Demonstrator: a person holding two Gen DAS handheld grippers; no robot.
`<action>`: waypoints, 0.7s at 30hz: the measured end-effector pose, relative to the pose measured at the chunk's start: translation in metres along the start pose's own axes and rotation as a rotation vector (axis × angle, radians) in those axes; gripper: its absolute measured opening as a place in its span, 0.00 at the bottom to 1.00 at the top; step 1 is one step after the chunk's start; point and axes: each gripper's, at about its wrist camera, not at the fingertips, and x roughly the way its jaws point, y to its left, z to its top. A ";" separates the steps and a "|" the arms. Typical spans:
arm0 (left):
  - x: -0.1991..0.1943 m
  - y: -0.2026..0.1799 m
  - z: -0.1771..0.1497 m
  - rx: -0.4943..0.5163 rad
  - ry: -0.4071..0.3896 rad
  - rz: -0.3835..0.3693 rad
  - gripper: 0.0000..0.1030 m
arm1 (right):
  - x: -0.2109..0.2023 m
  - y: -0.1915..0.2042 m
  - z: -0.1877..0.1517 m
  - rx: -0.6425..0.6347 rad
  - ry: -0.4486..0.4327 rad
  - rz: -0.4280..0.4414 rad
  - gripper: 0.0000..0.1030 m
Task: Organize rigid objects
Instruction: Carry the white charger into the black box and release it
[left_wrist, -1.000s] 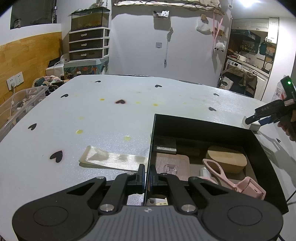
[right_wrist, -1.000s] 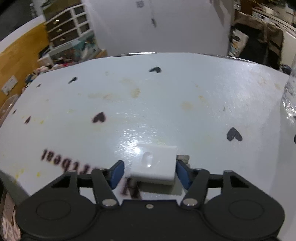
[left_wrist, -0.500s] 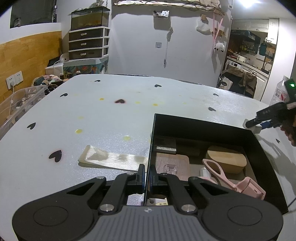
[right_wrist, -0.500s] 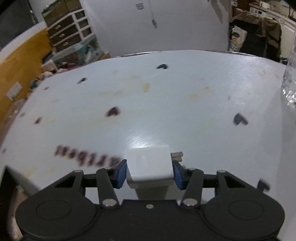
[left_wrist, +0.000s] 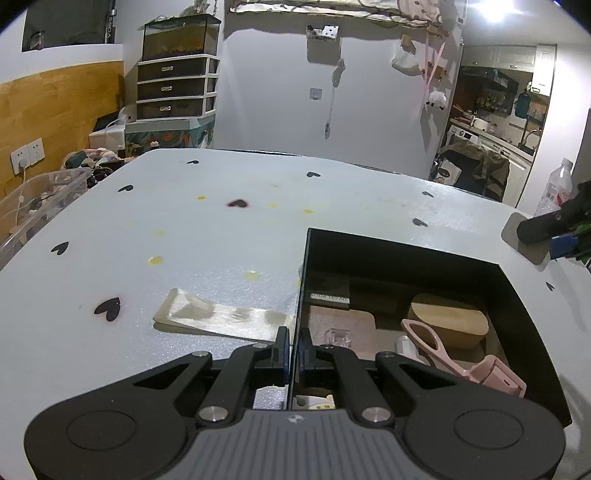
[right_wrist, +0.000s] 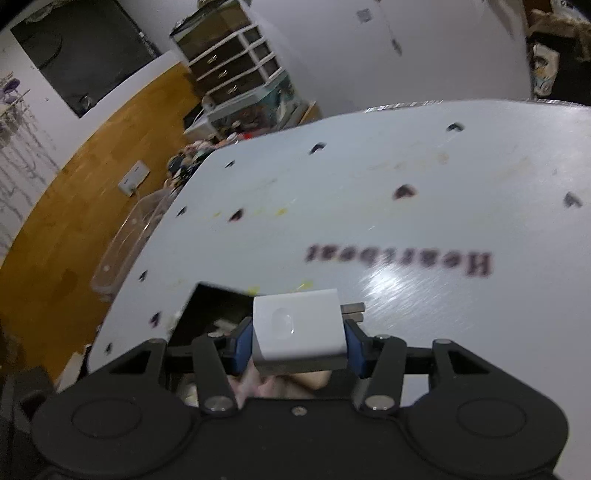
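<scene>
Over the table's right side, the right gripper (right_wrist: 299, 341) clamps the white charger (right_wrist: 297, 325) — black box (right_wrist: 218, 301) lies down-left of it. Left gripper (left_wrist: 291, 350) pinches the box wall, jaws nearly closed.

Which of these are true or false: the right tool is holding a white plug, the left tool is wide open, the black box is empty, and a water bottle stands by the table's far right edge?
1. The right tool holds the white plug. True; its blue pads press both sides.
2. The left tool is wide open. False; it is shut on the wall of the black box.
3. The black box is empty. False; it holds a pink clip, a wooden block and other items.
4. A water bottle stands by the table's far right edge. True.
</scene>
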 end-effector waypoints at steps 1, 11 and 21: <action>-0.001 0.000 0.000 0.003 -0.003 -0.001 0.04 | 0.002 0.007 -0.002 0.002 0.012 0.002 0.50; -0.005 0.004 -0.004 0.013 -0.017 -0.023 0.04 | 0.034 0.047 -0.020 -0.049 0.089 -0.142 0.50; -0.005 0.008 -0.004 0.009 -0.021 -0.040 0.04 | 0.035 0.054 -0.021 -0.033 0.126 -0.217 0.65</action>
